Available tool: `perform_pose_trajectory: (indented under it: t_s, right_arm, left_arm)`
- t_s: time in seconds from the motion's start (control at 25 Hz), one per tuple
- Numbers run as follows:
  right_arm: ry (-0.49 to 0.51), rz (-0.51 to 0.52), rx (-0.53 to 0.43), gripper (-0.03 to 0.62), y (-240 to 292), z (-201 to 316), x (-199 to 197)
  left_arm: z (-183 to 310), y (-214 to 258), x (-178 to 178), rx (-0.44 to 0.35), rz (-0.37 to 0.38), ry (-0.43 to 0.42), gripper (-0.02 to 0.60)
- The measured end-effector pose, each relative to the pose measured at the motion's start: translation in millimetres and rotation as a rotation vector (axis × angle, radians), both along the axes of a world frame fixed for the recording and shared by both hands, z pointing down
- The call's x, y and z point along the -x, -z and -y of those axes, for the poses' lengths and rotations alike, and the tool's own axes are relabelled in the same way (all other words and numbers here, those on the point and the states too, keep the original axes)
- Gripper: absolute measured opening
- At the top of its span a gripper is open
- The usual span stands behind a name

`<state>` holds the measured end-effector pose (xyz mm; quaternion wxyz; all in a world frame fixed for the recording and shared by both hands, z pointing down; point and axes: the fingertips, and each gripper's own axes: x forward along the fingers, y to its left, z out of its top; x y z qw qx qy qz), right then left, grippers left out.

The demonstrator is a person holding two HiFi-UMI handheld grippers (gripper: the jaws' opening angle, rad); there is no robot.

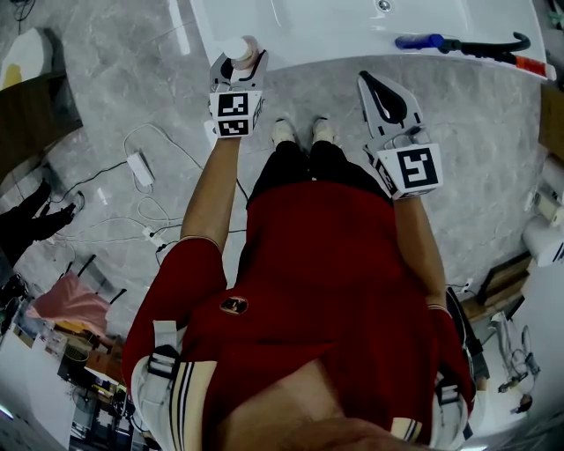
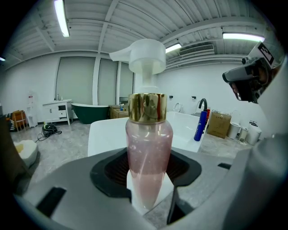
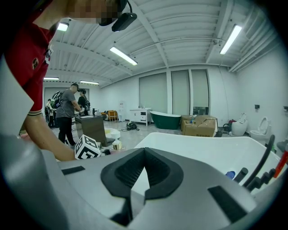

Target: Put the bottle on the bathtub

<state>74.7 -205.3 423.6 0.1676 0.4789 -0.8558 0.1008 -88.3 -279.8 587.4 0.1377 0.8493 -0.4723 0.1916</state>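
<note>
A clear pink pump bottle (image 2: 148, 152) with a gold collar and a white pump head stands upright between the jaws of my left gripper (image 2: 148, 179), which is shut on its body. In the head view the bottle's white top (image 1: 238, 48) and the left gripper (image 1: 240, 66) hang at the near rim of the white bathtub (image 1: 308, 26). My right gripper (image 1: 383, 92) hovers over the floor just short of the tub, shut with nothing in it. From the right gripper view its jaws (image 3: 144, 173) meet at the tips, with the bathtub (image 3: 202, 148) beyond.
A blue bottle (image 1: 419, 40) and a black faucet (image 1: 493, 46) sit on the tub's right rim. White cables and an adapter (image 1: 141, 167) lie on the grey floor to the left. People stand at a dark counter (image 3: 72, 112); a green tub (image 3: 166, 119) and cardboard boxes (image 3: 200, 126) are farther back.
</note>
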Motion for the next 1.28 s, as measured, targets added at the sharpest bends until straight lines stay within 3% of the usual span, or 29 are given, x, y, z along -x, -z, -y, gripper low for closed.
perform_pose_trajectory:
  t_s: [0.52,0.8,1.28]
  right_arm:
    - [0.020,-0.012,0.001,0.000,0,-3,8]
    - [0.026,-0.009,-0.001,0.000,3,-5,6]
    - [0.057,0.038,-0.041,0.000,12,-16,11]
  left_arm:
    - [-10,-9,-3,-0.021,-0.008,-0.029,0.224]
    - [-13,-2,-5,-0.034,-0.021,-0.016,0.272]
    - [-57,59,5,-0.121,-0.053,0.037,0.275]
